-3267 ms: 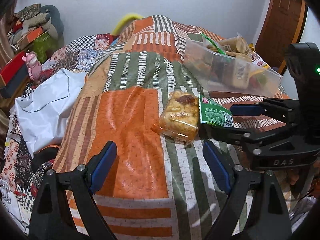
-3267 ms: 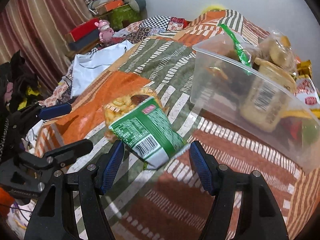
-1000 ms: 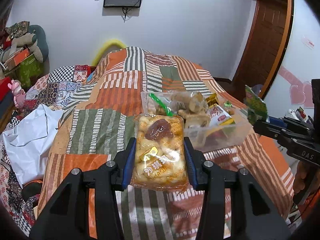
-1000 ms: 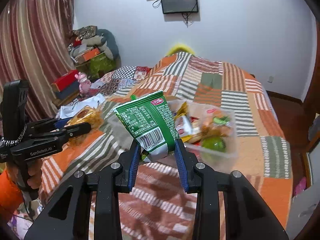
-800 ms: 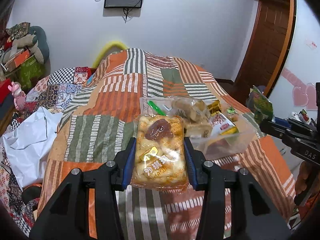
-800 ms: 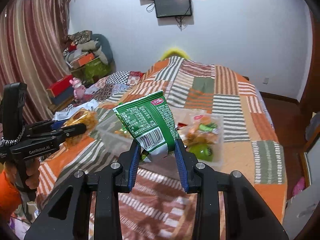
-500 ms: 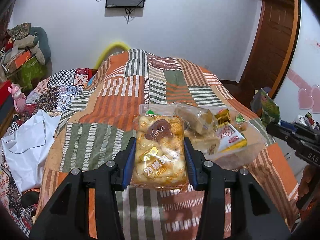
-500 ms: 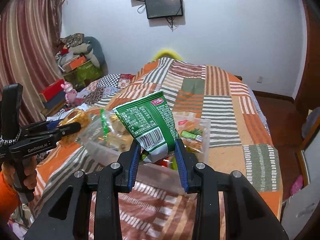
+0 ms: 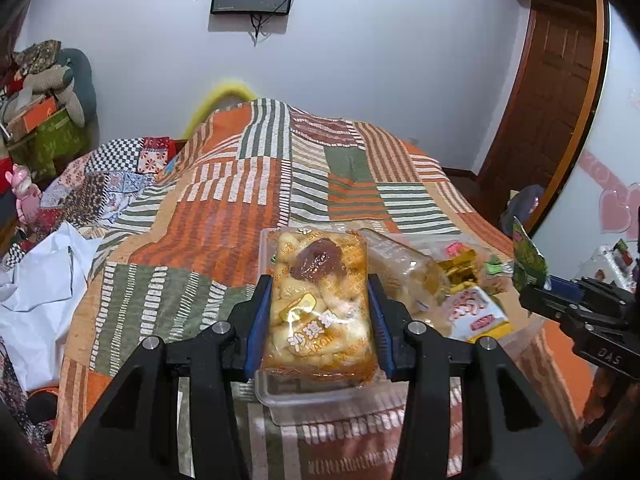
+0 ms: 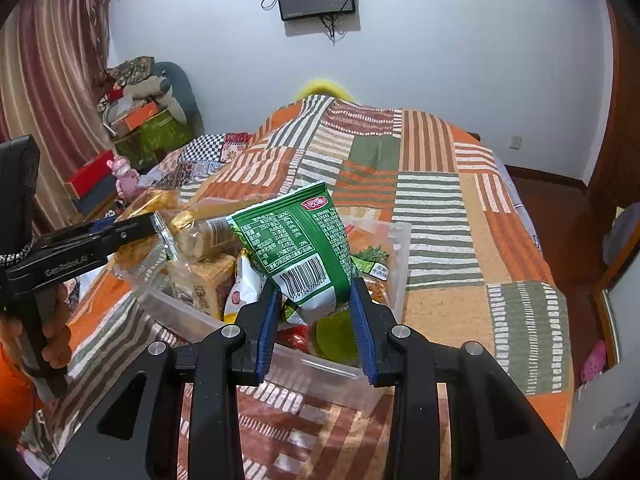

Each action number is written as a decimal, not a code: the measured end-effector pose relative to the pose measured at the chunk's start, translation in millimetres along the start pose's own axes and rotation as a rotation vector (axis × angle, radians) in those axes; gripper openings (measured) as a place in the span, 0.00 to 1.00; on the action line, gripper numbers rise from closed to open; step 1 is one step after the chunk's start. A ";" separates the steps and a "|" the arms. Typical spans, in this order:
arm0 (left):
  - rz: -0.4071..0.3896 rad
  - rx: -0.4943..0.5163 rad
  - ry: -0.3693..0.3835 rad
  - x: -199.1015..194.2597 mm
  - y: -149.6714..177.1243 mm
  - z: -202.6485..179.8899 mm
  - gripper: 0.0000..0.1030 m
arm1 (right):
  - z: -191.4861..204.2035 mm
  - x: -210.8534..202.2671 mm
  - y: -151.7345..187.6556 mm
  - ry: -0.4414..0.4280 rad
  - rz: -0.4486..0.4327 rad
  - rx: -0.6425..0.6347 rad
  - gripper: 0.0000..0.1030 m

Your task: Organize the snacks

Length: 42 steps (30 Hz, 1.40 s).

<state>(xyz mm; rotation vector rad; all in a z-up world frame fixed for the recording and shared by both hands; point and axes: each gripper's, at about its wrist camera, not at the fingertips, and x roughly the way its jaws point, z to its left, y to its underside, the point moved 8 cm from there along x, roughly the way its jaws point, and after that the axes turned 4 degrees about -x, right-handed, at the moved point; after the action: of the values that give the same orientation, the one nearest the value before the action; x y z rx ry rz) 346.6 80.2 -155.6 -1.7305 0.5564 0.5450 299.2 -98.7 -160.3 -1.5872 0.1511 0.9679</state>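
My left gripper (image 9: 320, 312) is shut on a clear yellow pack of puffed snacks (image 9: 318, 304) and holds it over the near left end of a clear plastic bin (image 9: 304, 400). My right gripper (image 10: 314, 316) is shut on a green snack bag (image 10: 304, 248) and holds it above the bin (image 10: 396, 248), which holds several snacks. The green bag also shows at the right of the left wrist view (image 9: 528, 258). The left gripper with its yellow pack shows at the left of the right wrist view (image 10: 140, 220).
The bin stands on a bed with an orange and green patchwork quilt (image 9: 248, 184). A white cloth (image 9: 36, 292) lies at the bed's left edge. Boxes and stuffed toys (image 10: 140, 104) pile up by the curtain. A wooden door (image 9: 560, 92) is at the right.
Both grippers have closed in on the bin with their packs. Each pack now hangs over the bin's opening, where earlier the bin lay farther ahead.
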 end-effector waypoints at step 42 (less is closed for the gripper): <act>-0.120 0.096 -0.006 -114.8 11.2 -27.4 0.53 | 28.7 -95.4 -14.6 -0.007 -0.123 -0.008 0.49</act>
<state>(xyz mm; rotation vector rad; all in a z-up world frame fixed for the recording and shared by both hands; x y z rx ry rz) 252.2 60.5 -86.6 -1.6582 0.4643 0.4316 232.1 -108.5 -85.8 -1.5815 0.0436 0.8793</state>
